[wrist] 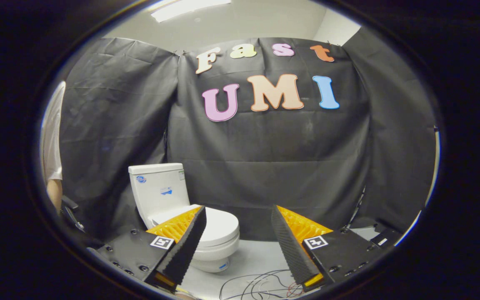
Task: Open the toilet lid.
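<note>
I see the gripper (238, 212) jaws spread, holding nothing; toilet (169, 200) beyond the fingers, lid (221, 225) down.

White toilet (181, 208) with lid (219, 225) down flat on the bowl, beyond the spread fingers (190, 241), against the booth wall

Bright ceiling light (190, 6) overhead, dim booth, sharp focus, strong fisheye bending at edges
</note>
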The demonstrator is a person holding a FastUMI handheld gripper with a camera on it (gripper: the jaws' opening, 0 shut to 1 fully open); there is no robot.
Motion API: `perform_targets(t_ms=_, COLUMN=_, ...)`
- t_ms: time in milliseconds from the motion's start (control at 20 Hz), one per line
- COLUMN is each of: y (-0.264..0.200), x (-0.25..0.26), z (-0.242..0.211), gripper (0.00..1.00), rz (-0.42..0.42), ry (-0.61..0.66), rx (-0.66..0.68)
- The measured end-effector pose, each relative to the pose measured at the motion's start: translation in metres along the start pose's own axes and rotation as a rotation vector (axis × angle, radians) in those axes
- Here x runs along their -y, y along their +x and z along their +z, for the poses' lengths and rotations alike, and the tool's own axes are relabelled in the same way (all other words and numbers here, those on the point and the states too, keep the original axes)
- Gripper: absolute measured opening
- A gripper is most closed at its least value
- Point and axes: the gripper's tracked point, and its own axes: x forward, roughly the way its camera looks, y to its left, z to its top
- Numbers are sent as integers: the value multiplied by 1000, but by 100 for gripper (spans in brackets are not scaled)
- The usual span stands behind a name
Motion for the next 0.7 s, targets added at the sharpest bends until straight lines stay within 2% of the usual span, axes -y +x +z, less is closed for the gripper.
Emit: perform_targets(t_ms=700, y=1, x=0, z=-1, gripper=97, rz=0, ry=0, rx=-2)
